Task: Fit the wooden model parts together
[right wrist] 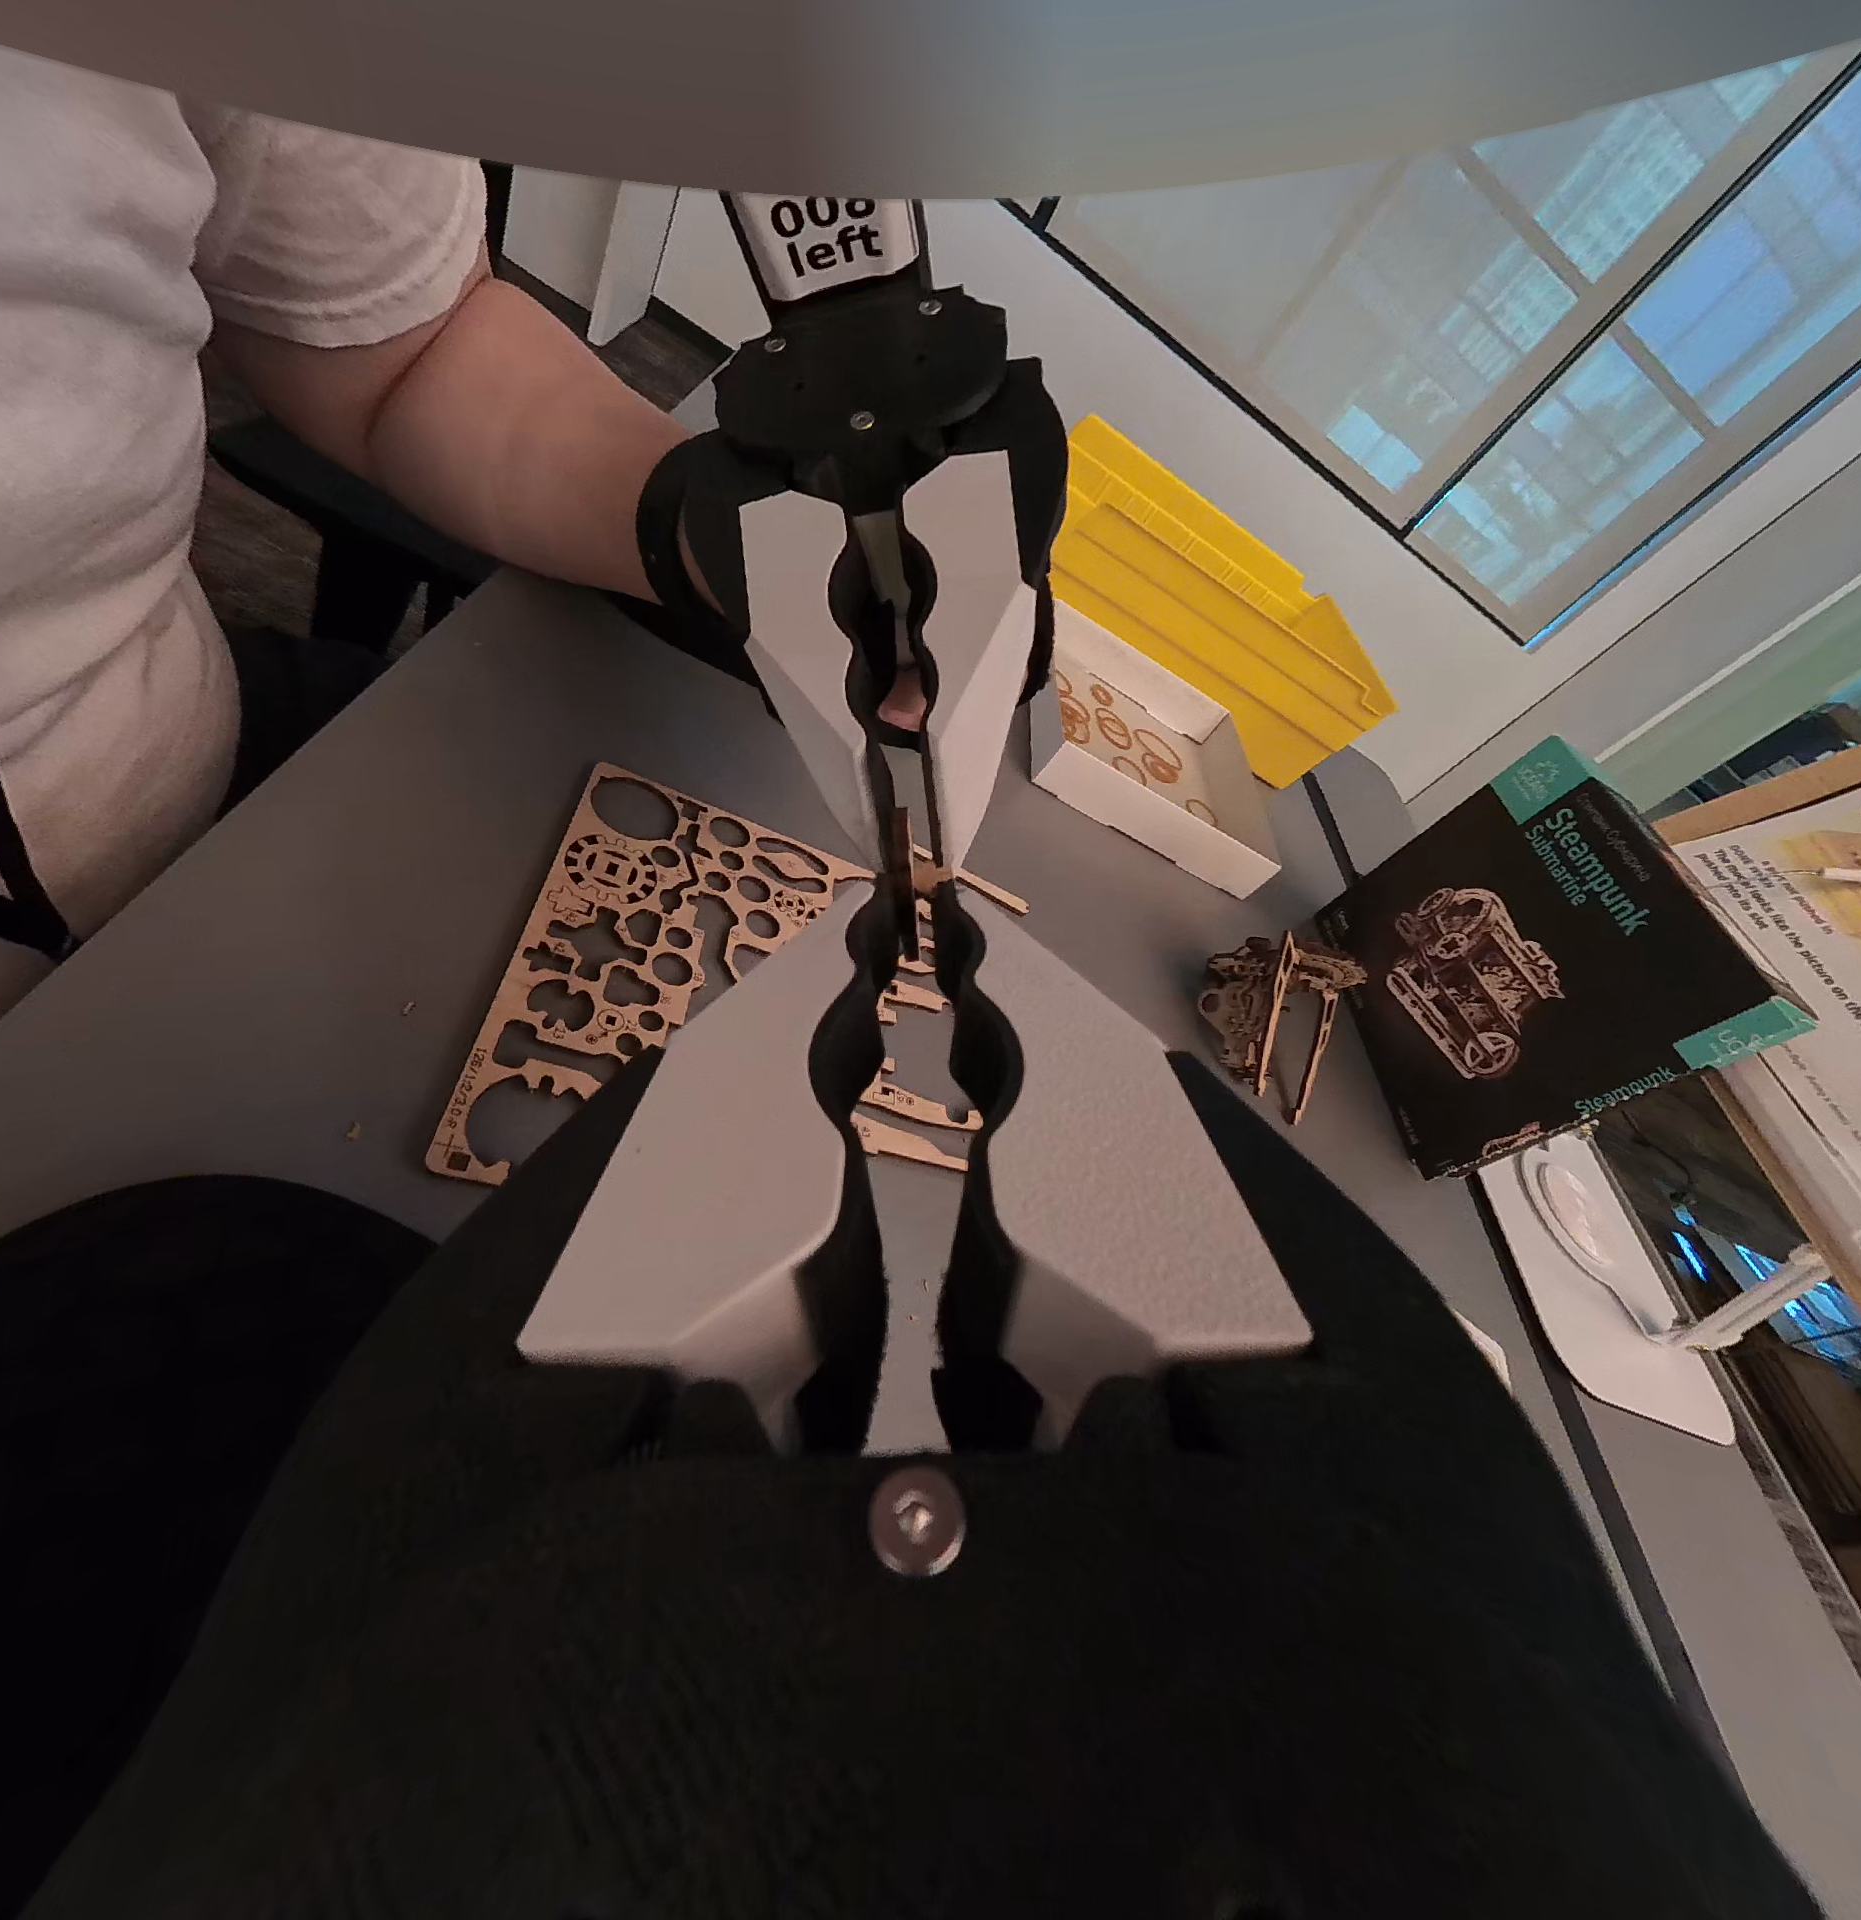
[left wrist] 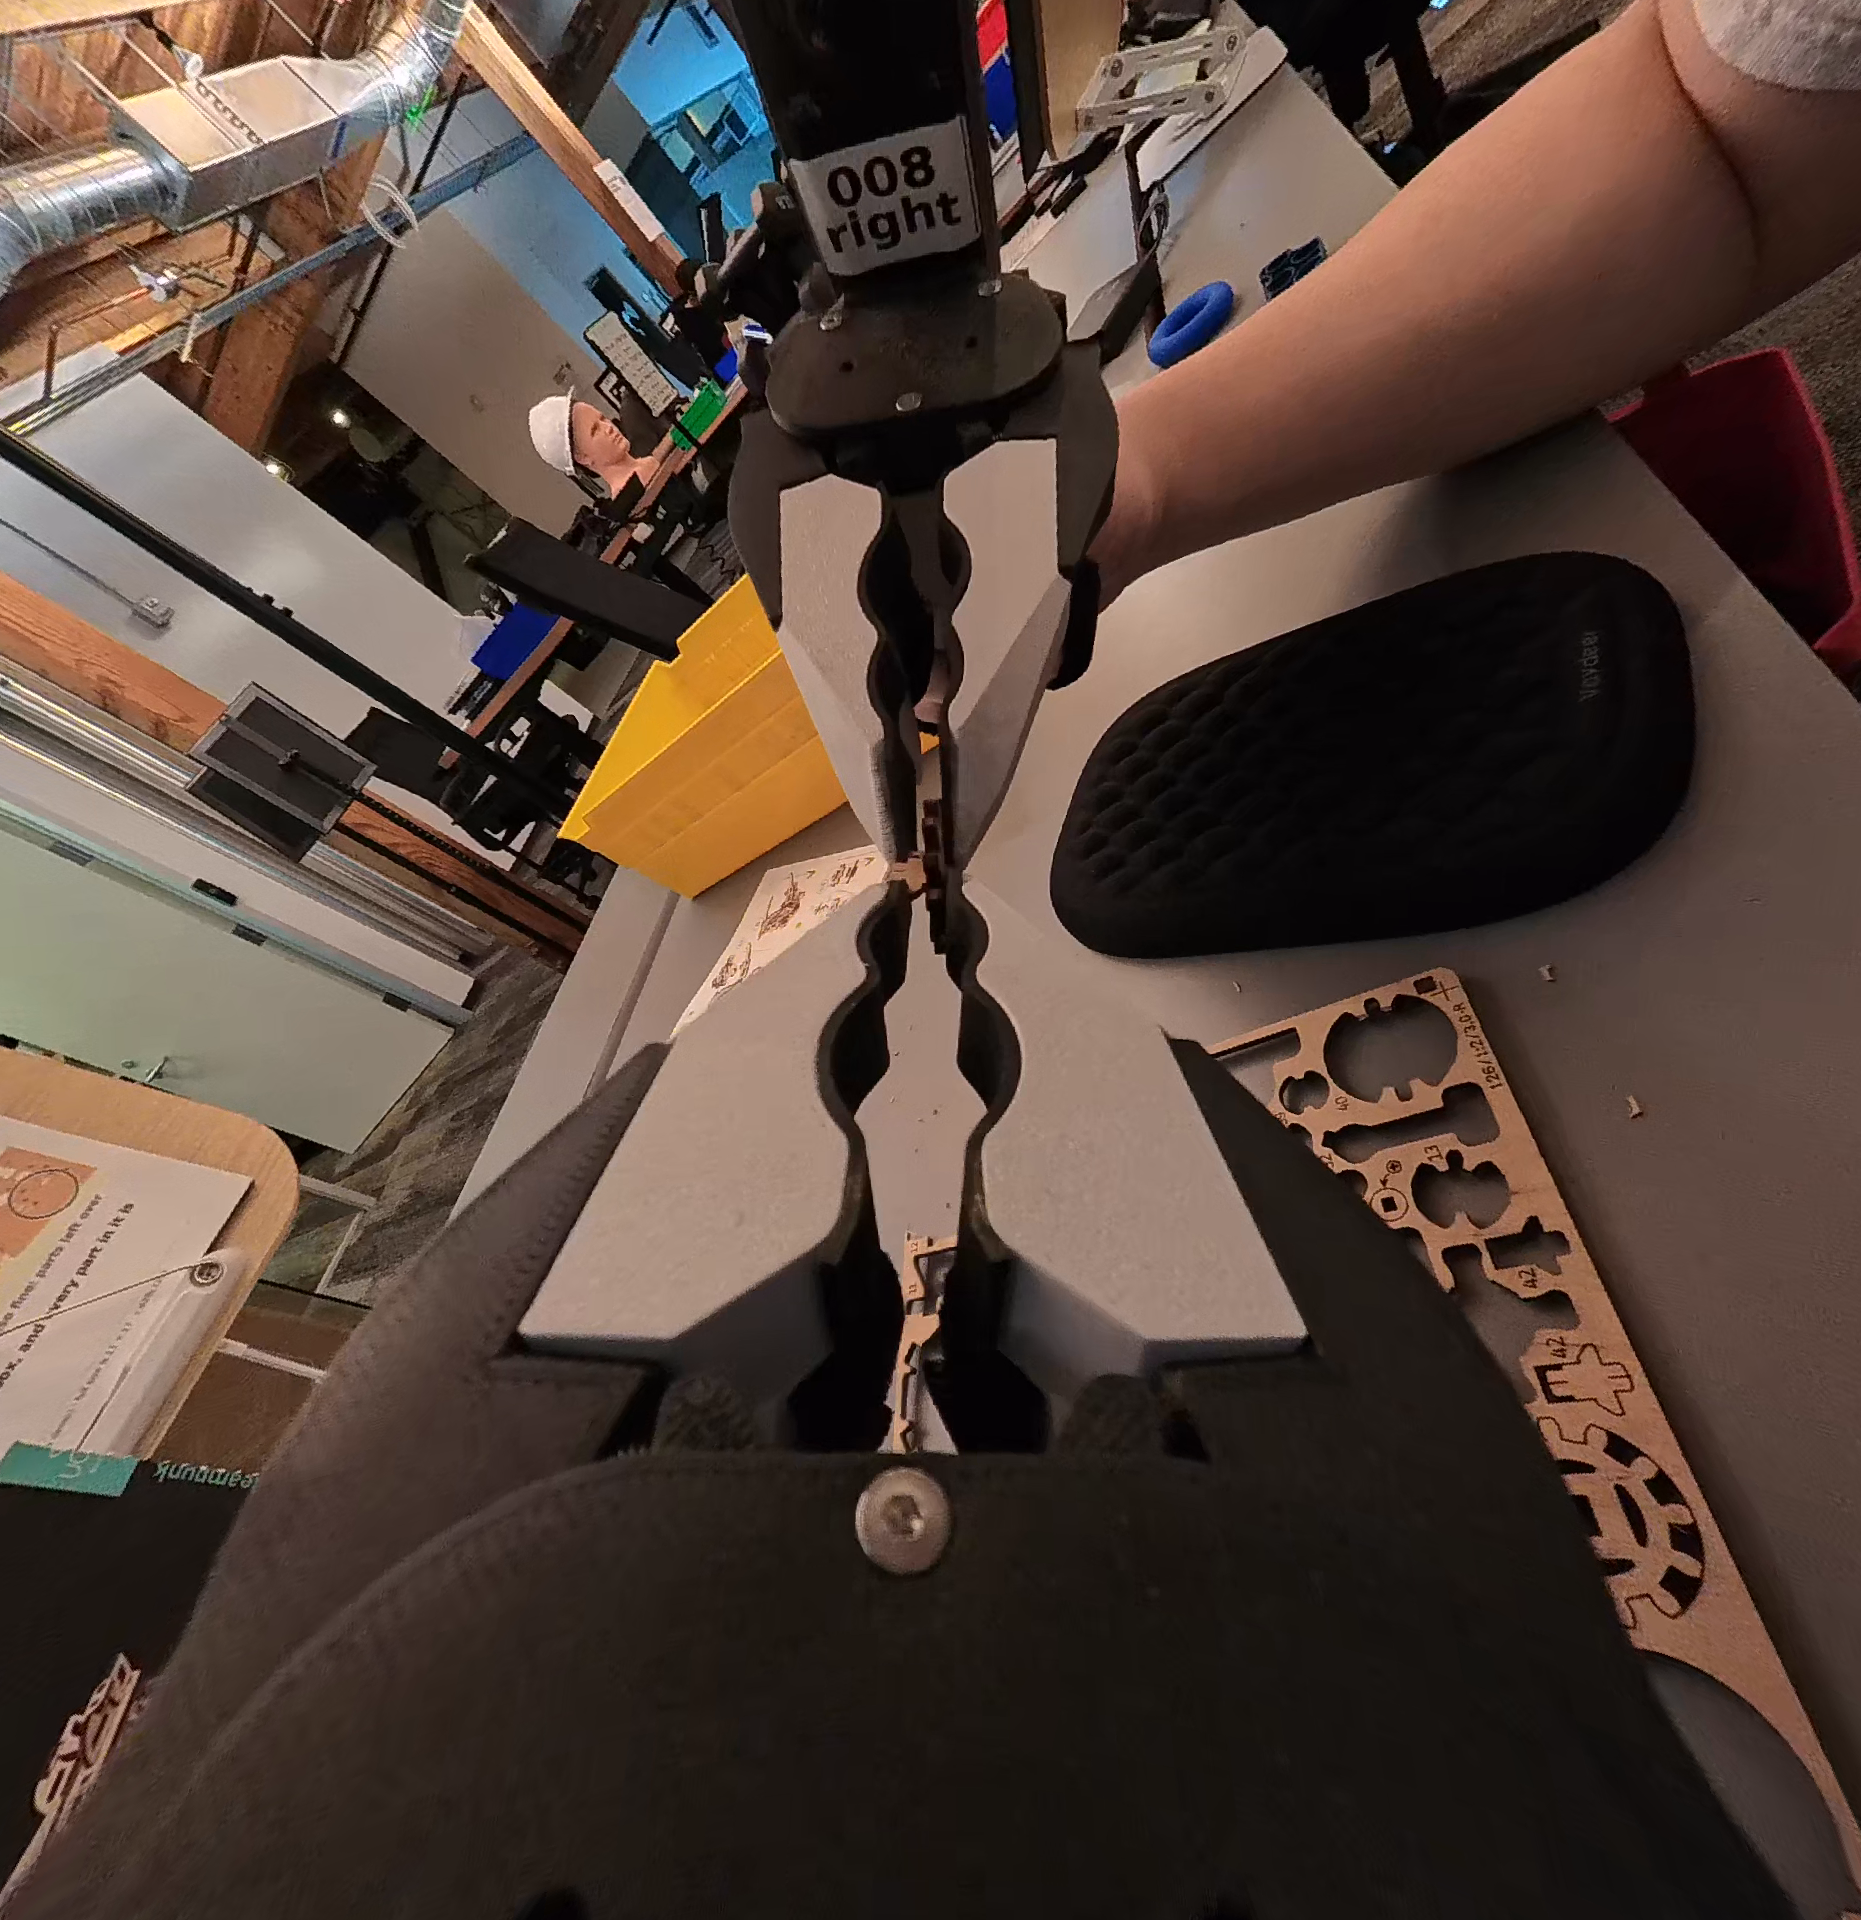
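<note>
A: Inspecting the left wrist view first. The left gripper (left wrist: 921, 904) meets the right gripper (left wrist: 921, 847) tip to tip above the grey table (left wrist: 1684, 1039). Both sets of tongs are closed down on small wooden pieces: the left pinches a pale wooden part (left wrist: 910, 873), the right a darker wooden part (left wrist: 936, 821). The two parts touch at the meeting point. Whether they are fully seated cannot be told.

B: Right wrist view agrees. The right gripper (right wrist: 910, 914) and the left gripper (right wrist: 905, 831) meet nose to nose, each clamped on a thin wooden piece, edge-on and hard to read.

A: Surroundings?

B: A punched-out wooden sheet (right wrist: 635, 935) lies flat on the table, below and to the left of the tips. A partly built wooden model (right wrist: 1274, 1003) stands to the right, next to the dark kit box (right wrist: 1549, 956). A white tray (right wrist: 1144, 769) of wooden rings sits behind, against a yellow bin (right wrist: 1217, 603).

A: Noted also: a black padded rest (left wrist: 1383, 748) beside the sheet, and a forearm (left wrist: 1425, 312) behind the right gripper.
</note>
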